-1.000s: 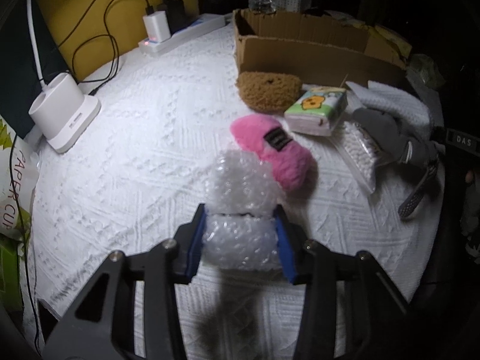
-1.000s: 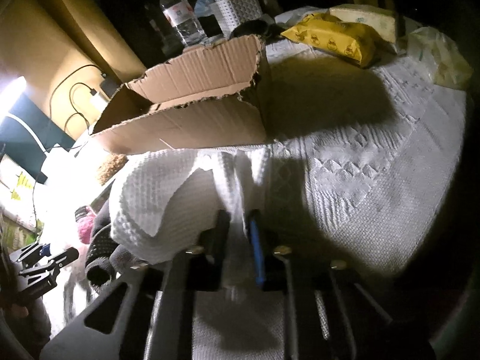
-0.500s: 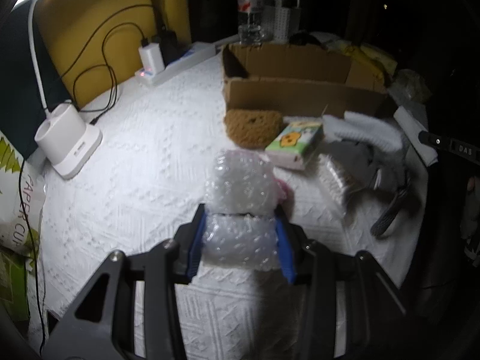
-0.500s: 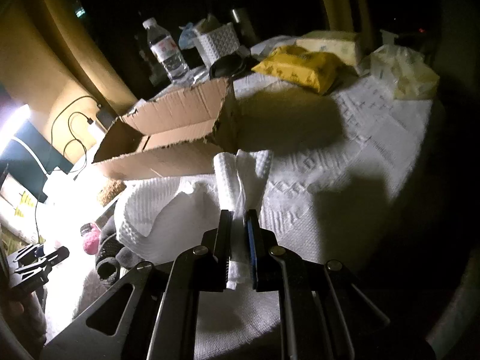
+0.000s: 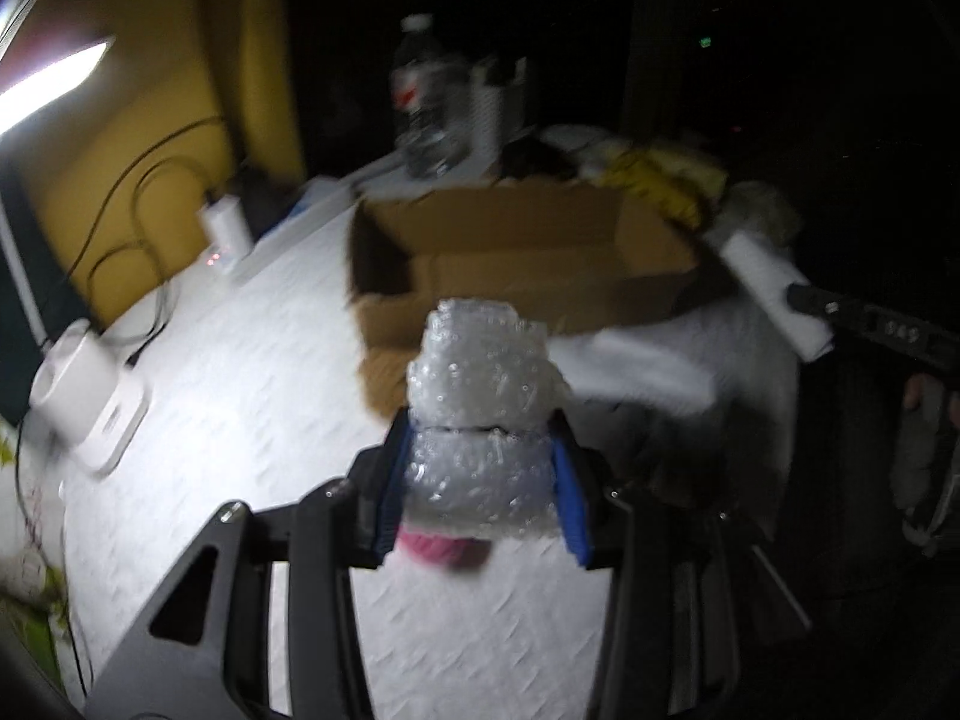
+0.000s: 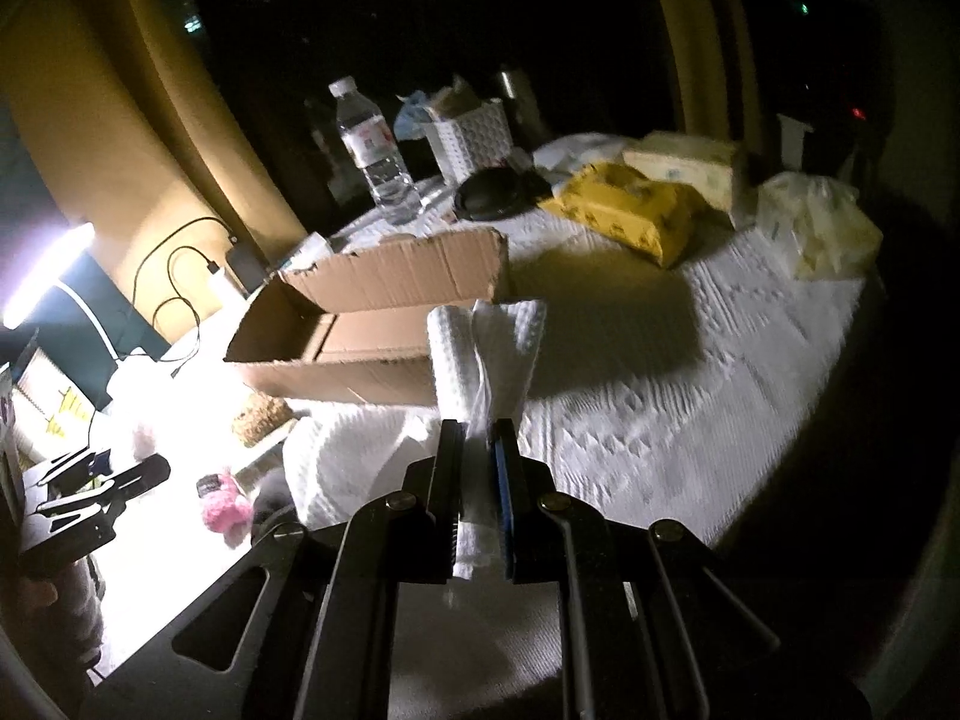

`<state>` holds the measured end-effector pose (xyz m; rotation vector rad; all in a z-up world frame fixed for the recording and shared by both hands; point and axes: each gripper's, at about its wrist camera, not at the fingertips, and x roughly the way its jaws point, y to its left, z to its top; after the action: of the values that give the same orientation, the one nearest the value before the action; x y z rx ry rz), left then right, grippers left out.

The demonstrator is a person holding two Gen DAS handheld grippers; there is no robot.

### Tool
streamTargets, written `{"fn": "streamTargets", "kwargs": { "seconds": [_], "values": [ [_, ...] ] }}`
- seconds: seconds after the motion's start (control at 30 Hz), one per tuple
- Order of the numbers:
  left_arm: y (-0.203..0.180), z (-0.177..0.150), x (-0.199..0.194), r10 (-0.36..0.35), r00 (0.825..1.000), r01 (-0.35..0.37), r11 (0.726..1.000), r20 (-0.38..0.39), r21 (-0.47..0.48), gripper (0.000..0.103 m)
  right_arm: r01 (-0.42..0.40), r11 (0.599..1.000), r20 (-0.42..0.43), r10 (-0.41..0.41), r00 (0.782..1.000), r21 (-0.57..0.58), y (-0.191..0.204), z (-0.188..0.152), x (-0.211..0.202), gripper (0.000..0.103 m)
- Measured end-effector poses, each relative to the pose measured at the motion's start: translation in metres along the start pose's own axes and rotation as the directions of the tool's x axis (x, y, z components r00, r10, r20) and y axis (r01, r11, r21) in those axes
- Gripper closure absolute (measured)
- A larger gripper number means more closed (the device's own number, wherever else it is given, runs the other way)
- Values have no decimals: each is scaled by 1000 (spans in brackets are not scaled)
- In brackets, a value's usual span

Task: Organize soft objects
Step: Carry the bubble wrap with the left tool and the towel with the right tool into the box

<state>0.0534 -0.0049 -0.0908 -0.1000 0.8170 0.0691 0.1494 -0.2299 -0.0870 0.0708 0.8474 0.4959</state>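
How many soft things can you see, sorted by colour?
White: 1, the towel in the right gripper
Clear: 1, the bubble wrap in the left gripper
Pink: 1, the plush
Brown: 1, the sponge
Total: 4

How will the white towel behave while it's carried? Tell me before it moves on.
Probably floppy: the white towel, pinched in the right gripper, droops in folds onto the bedspread. Its trailing part may drag. It looks light and unlikely to slip.
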Motion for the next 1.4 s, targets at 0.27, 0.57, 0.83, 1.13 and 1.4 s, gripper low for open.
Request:
{"fn": "streamTargets", "kwargs": {
  "seconds": [0.27, 0.57, 0.83, 1.13, 1.4],
  "values": [
    [-15, 38, 12, -25, 998, 23, 998, 50, 50, 60, -10, 999, 18, 10, 1000, -33, 11, 20, 3, 92],
    [-12, 67, 32, -69, 995, 66, 997, 66, 41, 60, -10, 998, 20, 11, 1000, -55, 17, 38, 13, 92],
    [-5, 86, 51, -63, 995, 60, 997, 78, 41, 60, -6, 998, 9, 6, 1000, -59, 19, 52, 29, 92],
    [31, 98, 92, -19, 1000, 19, 1000, 22, -9, 60, 5, 999, -16, -6, 1000, -48, 17, 64, 55, 92],
    [51, 97, 115, 20, 1000, -21, 999, -10, -30, 60, 16, 999, -41, -18, 999, -45, 17, 72, 80, 92]
  ]
}}
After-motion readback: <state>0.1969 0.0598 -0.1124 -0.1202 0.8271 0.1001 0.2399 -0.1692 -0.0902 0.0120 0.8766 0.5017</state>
